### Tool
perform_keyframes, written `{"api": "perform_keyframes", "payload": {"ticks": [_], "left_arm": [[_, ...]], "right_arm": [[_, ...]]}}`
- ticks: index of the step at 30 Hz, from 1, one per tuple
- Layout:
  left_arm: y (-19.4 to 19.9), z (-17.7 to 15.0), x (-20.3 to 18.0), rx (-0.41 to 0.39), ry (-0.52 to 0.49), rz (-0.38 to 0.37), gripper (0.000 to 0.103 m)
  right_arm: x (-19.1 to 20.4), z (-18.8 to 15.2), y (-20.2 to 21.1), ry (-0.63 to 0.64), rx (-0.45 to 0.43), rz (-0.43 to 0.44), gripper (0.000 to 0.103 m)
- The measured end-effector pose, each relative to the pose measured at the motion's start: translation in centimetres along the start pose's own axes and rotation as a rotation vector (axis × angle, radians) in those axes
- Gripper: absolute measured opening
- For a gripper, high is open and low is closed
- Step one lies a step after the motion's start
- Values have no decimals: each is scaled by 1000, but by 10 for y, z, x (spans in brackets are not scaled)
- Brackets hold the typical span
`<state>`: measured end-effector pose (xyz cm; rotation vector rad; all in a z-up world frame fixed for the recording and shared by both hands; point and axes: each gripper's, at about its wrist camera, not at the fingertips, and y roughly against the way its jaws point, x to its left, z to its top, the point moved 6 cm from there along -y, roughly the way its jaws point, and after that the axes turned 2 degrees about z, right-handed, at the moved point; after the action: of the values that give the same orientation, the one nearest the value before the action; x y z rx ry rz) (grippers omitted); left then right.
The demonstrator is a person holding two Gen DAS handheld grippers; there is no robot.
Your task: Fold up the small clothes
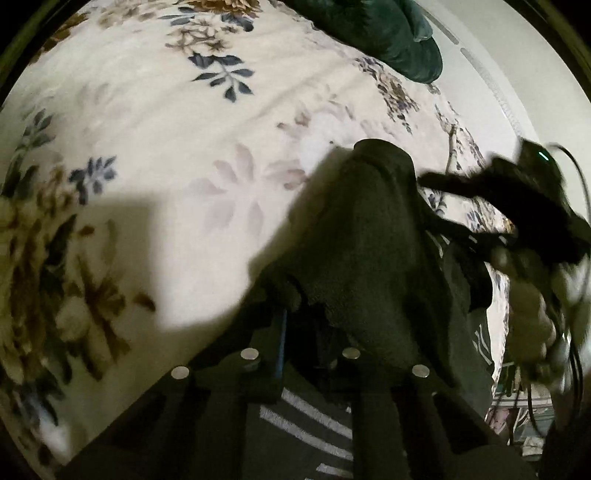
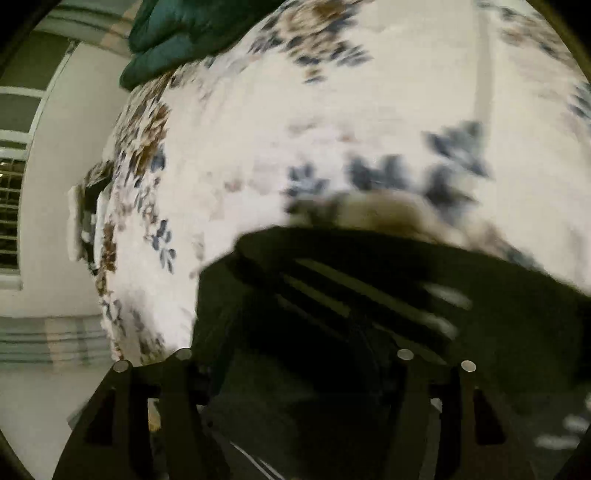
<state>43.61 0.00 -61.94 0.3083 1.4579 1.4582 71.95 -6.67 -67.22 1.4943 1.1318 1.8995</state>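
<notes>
A dark garment (image 1: 369,240) with pale stripes lies on the flowered bedspread (image 1: 166,122). My left gripper (image 1: 295,306) is shut on a fold of it, and the cloth stands up in a ridge over the fingers. To the right, blurred, a hand carries my right gripper (image 1: 430,181), which points at the far side of that ridge. In the right wrist view the right gripper (image 2: 314,314) is open, its fingers spread wide above the striped garment (image 2: 480,332). Nothing is pinched between them. The fingertips are lost against the dark cloth.
A dark green quilted cushion (image 1: 388,33) lies at the far edge of the bed. The bedspread (image 2: 332,110) drops off at its left edge toward a pale wall and a window with blinds (image 2: 11,192). Cables (image 1: 576,206) trail by the right hand.
</notes>
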Motion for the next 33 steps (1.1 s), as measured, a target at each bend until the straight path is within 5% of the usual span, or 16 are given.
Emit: {"api": "perform_keyframes", "payload": {"ticks": [2,4,5,10,15,17,19,21,25,28,33], "left_arm": [[1,0,1,3,8,-6,9],[3,1,1,6,7,-12,9],[5,1,1,3,0,-14,8],[9,-3,7,21,-19,-17,7],[13,-2,6,30,-45,-20,9],[16,1,4,47,-59,2,11],[23,3,4,58,-73,25,13],[32,7,5,42,-108,89,29],[55,21,0,-74,-199,160,81],[64,31,-13,-147,-283,196,95],[52,37,-33,-137,-367,219,96]], "right_arm": [[11,5,-18,4,68,54,61],[21,5,-26,43,82,62,9],[20,8,-25,54,68,17,3],[6,31,-15,-17,-41,-75,2],[4,35,-32,-1,-12,-151,2],[1,35,-32,-47,-3,-120,5],[-6,31,-18,-97,-19,-115,25],[-13,18,13,-138,-80,-81,63],[-35,-37,75,-196,-166,-111,70],[-61,-107,124,-302,-219,-113,75],[-123,-219,213,-547,-366,-206,76]]}}
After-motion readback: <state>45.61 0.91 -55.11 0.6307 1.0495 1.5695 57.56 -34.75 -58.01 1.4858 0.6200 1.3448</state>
